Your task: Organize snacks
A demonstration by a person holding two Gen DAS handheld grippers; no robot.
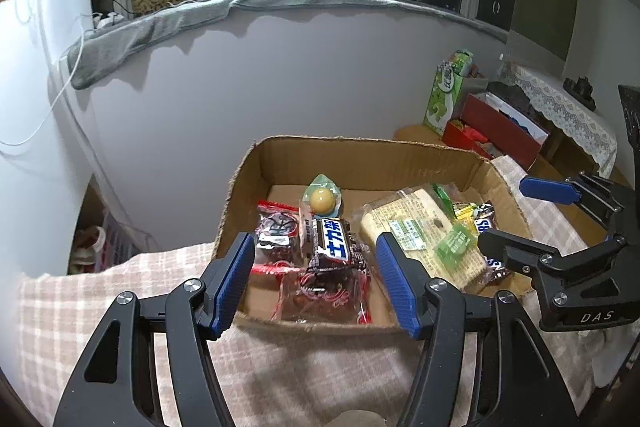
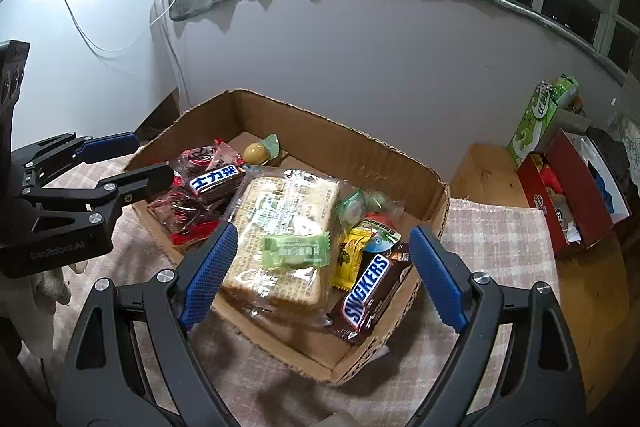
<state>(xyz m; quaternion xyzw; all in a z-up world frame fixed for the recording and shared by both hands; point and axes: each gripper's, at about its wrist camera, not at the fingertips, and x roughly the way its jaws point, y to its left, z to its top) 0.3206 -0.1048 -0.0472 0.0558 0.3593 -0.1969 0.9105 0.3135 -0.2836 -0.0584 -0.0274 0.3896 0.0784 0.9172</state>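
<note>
An open cardboard box [image 1: 360,143] [image 2: 320,119] stands on a checked cloth and holds the snacks. My left gripper [image 1: 316,275] [image 2: 152,159] hangs open over the box's near left end, above a brown bar with a blue Chinese label [image 1: 334,245] [image 2: 218,179] and red-edged packets [image 1: 276,227]; its pads touch nothing. A jelly cup [image 1: 322,197] [image 2: 258,151] lies behind them. My right gripper [image 2: 322,239] [image 1: 504,215] is open wide above a cracker pack [image 2: 288,227] [image 1: 416,227], a green candy [image 2: 296,251], a yellow packet [image 2: 352,255] and a Snickers bar [image 2: 368,291]. It grips nothing.
A white wall rises right behind the box. To the right, on a wooden surface [image 2: 488,175], stand a green carton [image 1: 446,91] [image 2: 540,119] and an open red box [image 1: 500,131] [image 2: 576,187]. The checked cloth [image 1: 120,287] [image 2: 500,235] spreads around the box.
</note>
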